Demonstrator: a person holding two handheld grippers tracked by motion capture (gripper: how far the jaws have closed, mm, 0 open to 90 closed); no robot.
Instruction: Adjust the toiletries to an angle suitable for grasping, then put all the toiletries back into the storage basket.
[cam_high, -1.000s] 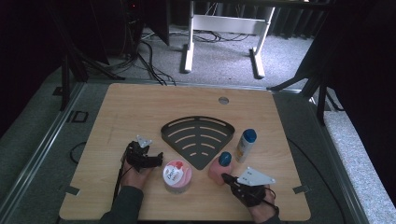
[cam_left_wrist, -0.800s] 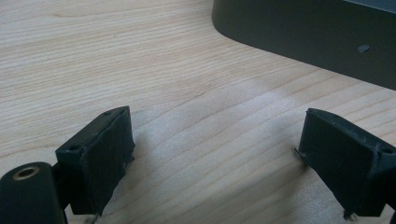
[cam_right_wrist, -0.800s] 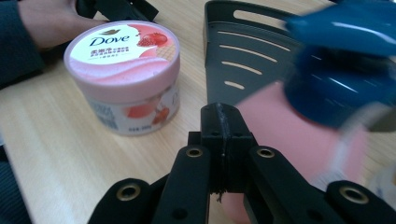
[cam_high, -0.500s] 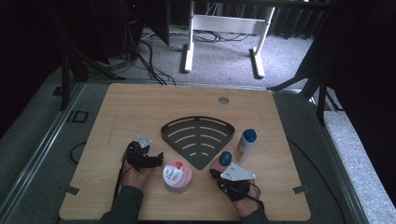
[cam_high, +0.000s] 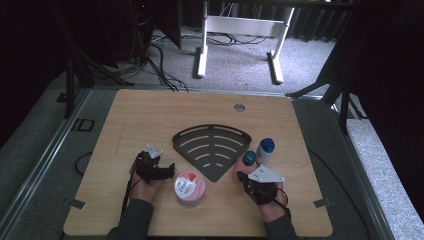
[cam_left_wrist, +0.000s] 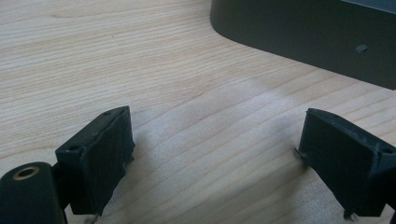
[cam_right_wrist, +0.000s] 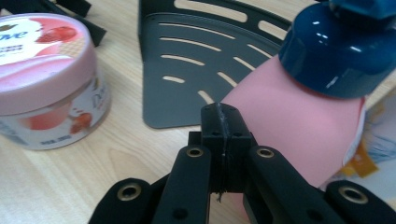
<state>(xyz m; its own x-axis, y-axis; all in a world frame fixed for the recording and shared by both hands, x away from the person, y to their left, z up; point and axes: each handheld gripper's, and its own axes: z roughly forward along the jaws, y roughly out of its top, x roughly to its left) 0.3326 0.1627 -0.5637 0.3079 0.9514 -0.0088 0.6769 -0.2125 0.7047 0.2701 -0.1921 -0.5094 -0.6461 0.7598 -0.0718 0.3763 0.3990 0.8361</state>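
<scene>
A pink bottle with a dark blue cap (cam_high: 246, 165) stands at the right edge of a dark fan-shaped slotted rack (cam_high: 212, 147). My right gripper (cam_high: 244, 176) is just in front of that bottle, its jaws pressed together on nothing. In the right gripper view the shut gripper (cam_right_wrist: 219, 122) points at the pink bottle (cam_right_wrist: 289, 126), very close to it, perhaps touching. A pink Dove tub (cam_high: 189, 189) sits between my hands. My left gripper (cam_high: 169, 171) is left of the tub, open. In the left gripper view this gripper (cam_left_wrist: 219, 158) spans bare wood, with the rack's wall (cam_left_wrist: 303, 32) ahead.
A white bottle with a blue cap (cam_high: 264, 150) stands right behind the pink one. The wooden table (cam_high: 150, 115) has a small round hole (cam_high: 239, 107) near its far edge. The tub (cam_right_wrist: 46, 79) and the rack (cam_right_wrist: 196, 60) lie left of the right gripper.
My right gripper has moved forward and a little left, up to the pink bottle. The left gripper has shifted only slightly.
</scene>
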